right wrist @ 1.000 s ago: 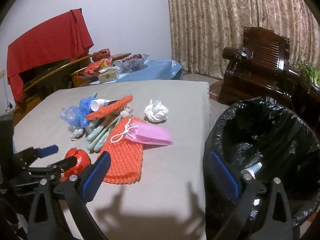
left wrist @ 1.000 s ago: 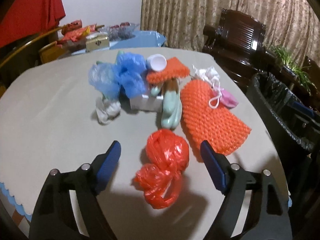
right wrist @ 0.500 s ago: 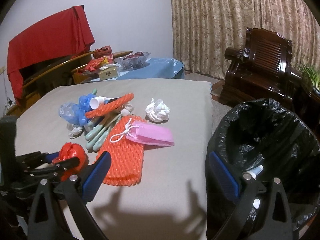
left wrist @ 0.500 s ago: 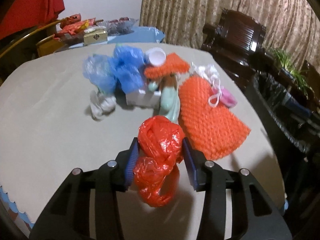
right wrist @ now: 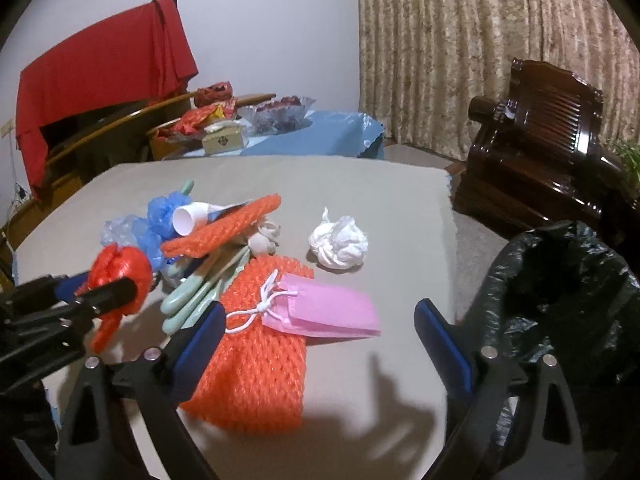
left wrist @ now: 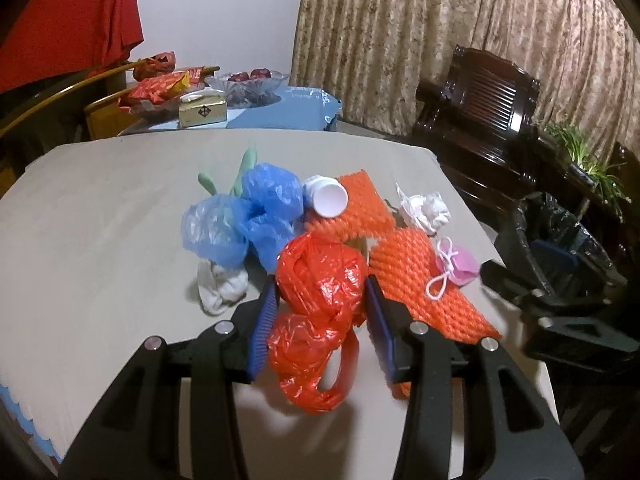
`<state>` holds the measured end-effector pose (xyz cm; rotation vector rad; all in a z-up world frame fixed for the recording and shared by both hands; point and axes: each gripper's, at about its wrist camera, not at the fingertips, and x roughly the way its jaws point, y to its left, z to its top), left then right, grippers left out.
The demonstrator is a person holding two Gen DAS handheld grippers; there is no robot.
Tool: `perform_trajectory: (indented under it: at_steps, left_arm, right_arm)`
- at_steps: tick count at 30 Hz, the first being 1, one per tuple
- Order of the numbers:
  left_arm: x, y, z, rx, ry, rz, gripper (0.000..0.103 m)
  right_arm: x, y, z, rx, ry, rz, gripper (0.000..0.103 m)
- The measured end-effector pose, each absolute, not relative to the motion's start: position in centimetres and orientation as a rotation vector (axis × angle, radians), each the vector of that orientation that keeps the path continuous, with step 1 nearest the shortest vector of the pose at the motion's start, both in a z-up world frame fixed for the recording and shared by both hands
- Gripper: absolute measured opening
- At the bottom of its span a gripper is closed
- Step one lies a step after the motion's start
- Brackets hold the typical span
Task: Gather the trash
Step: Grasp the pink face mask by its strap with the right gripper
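Observation:
A crumpled red plastic bag (left wrist: 316,332) hangs between the blue pads of my left gripper (left wrist: 320,284), which is shut on it, slightly above the grey table (left wrist: 100,240). In the right wrist view the red plastic bag (right wrist: 120,264) and the left gripper (right wrist: 100,284) show at the left. My right gripper (right wrist: 320,312) is open, low over a pink mask (right wrist: 332,312) that lies on an orange foam net (right wrist: 260,368). A black-lined bin (right wrist: 560,280) stands off the table's right edge.
On the table lie blue plastic bags (left wrist: 256,216), a white cup (left wrist: 328,200), a second orange net (left wrist: 352,208), a white tissue ball (right wrist: 340,244), a white tissue wad (left wrist: 224,288) and green utensils (right wrist: 192,296). A dark wooden chair (right wrist: 540,140) stands behind the bin.
My left gripper closed on the red plastic bag and raised it a little. My right gripper swung left from over the bin to above the pink mask, staying open.

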<state>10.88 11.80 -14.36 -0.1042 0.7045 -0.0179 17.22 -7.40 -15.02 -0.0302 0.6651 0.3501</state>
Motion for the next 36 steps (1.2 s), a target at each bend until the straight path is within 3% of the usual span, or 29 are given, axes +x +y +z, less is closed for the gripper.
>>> perform_trajectory:
  at_steps: [6, 10, 12, 17, 20, 36]
  left_arm:
    - [11.6, 12.4, -14.3, -0.120, 0.701, -0.005, 0.042]
    - [11.7, 12.6, -14.2, -0.122, 0.698, -0.001, 0.042]
    - [11.6, 12.6, -14.2, -0.121, 0.698, 0.000, 0.042]
    - [11.6, 12.6, -14.2, -0.126, 0.701, 0.001, 0.042]
    - [11.6, 12.6, -14.1, -0.127, 0.697, 0.000, 0.042]
    - [10.7, 9.3, -10.9, -0.098, 0.633, -0.062, 0.042]
  right_arm:
    - [18.8, -6.3, -16.6, -0.057, 0.715, 0.360, 0.089]
    - [19.7, -5.8, -17.7, -0.071, 0.751, 0.362, 0.080]
    - [20.2, -5.7, -18.2, -0.065, 0.776, 0.375, 0.071]
    - [20.3, -5.8, -18.3, -0.034, 0.806, 0.454, 0.023]
    - [19.8, -6.0, -17.6, -0.026, 0.785, 0.474, 0.010]
    - [16.1, -10.9, -11.1, 0.065, 0.641, 0.447, 0.009]
